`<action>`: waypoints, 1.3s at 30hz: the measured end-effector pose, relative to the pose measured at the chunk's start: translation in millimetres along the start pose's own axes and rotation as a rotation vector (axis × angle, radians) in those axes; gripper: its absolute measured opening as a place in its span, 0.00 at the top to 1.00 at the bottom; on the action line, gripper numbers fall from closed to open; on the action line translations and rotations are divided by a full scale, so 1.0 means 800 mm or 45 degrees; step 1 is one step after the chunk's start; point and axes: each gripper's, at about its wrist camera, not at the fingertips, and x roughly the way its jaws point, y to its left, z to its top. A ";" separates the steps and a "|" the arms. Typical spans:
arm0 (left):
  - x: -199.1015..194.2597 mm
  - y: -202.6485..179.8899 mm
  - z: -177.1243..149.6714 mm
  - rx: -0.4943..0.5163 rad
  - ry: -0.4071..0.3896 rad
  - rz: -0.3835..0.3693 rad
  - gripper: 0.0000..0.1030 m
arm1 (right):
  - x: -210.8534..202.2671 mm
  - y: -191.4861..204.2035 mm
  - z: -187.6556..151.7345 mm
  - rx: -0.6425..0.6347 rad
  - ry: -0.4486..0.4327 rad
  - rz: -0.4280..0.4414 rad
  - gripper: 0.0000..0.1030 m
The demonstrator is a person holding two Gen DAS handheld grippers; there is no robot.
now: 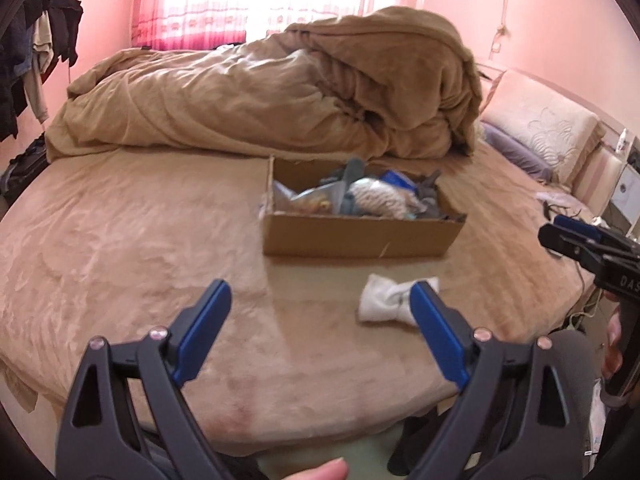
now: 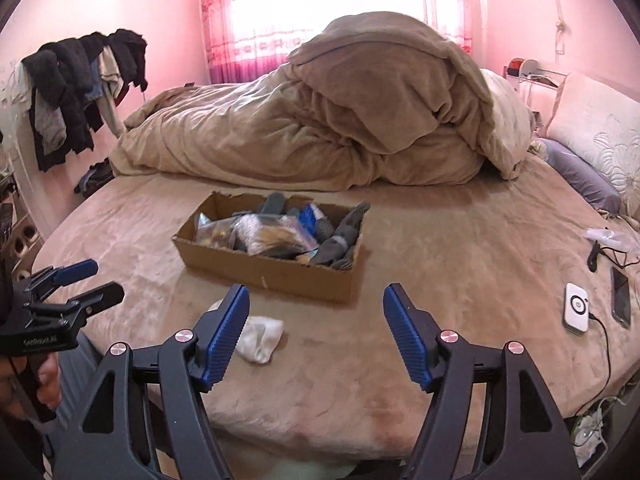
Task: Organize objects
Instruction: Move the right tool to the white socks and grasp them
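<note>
A rolled white sock (image 1: 386,300) lies on the tan bed sheet in front of a shallow cardboard box (image 1: 356,236) holding several socks and small packets. In the right wrist view the sock (image 2: 260,338) lies just before the box (image 2: 280,272). My left gripper (image 1: 320,300) is open and empty, above the bed's near edge, its right finger overlapping the sock in view. My right gripper (image 2: 316,306) is open and empty, hovering to the right of the sock. Each gripper shows in the other's view, the right one (image 1: 560,232) and the left one (image 2: 96,278).
A heaped tan duvet (image 1: 280,92) fills the back of the bed. Pillows (image 2: 592,148) lie at the right. A white power bank (image 2: 576,312), a phone (image 2: 621,296) and cables lie on the right side. Dark clothes hang on a rack (image 2: 80,92) at the left.
</note>
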 end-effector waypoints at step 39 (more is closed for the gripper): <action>0.107 0.030 -0.043 -0.040 0.168 0.033 0.11 | 0.171 0.069 -0.063 -0.058 0.322 0.232 0.72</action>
